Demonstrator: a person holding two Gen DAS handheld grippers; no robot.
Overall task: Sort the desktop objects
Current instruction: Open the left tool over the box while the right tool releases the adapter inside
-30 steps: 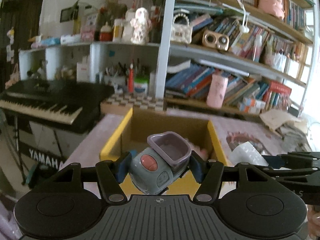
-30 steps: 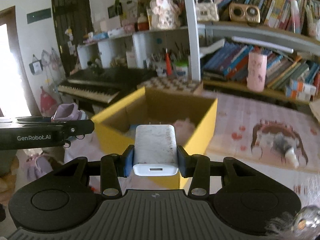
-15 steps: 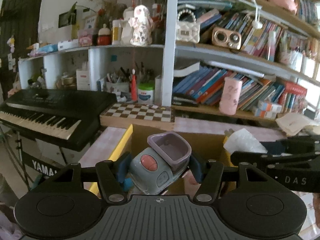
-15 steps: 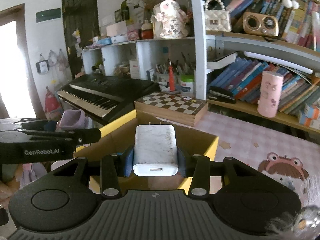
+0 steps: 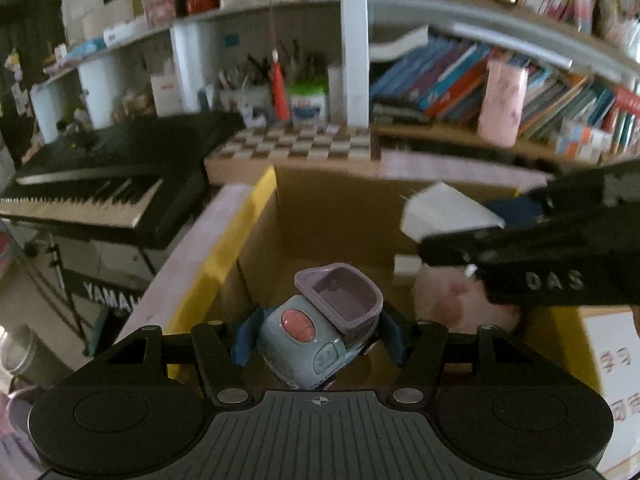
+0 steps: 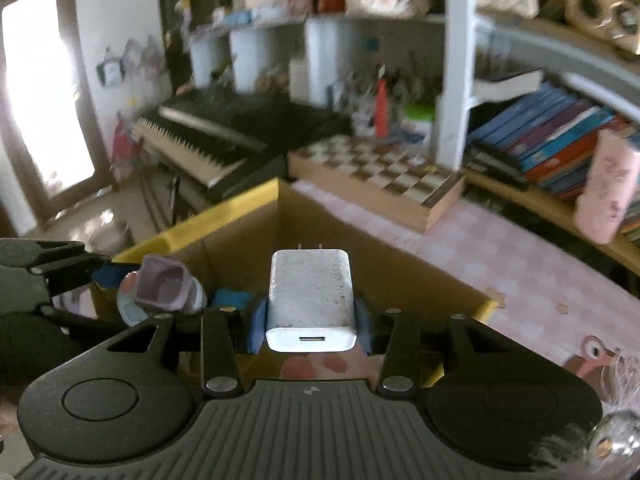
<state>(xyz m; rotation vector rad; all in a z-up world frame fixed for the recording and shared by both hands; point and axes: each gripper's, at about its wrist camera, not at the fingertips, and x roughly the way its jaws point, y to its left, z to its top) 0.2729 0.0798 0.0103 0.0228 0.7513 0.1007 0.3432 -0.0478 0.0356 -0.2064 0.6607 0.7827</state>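
Note:
My left gripper (image 5: 318,338) is shut on a grey-blue toy car (image 5: 312,340) with a pink button and a purple tub on top. It hangs over the open yellow cardboard box (image 5: 224,248). My right gripper (image 6: 310,320) is shut on a white charger plug (image 6: 310,300), prongs pointing forward, also above the box (image 6: 224,216). In the left wrist view the right gripper (image 5: 480,224) reaches in from the right with the charger (image 5: 444,212). In the right wrist view the left gripper (image 6: 160,288) holds the toy car (image 6: 160,290) at the left. A pink soft item (image 5: 452,300) lies inside the box.
A checkered board (image 6: 384,176) lies behind the box on the pink patterned table (image 6: 520,264). A black keyboard (image 5: 104,188) stands to the left. Shelves with books (image 5: 460,76) and a pink cup (image 5: 502,100) fill the back.
Both grippers have moved forward and tilted down over the box, so its inside now fills the lower view. The right gripper has come closer to the left one. Both grips are unchanged.

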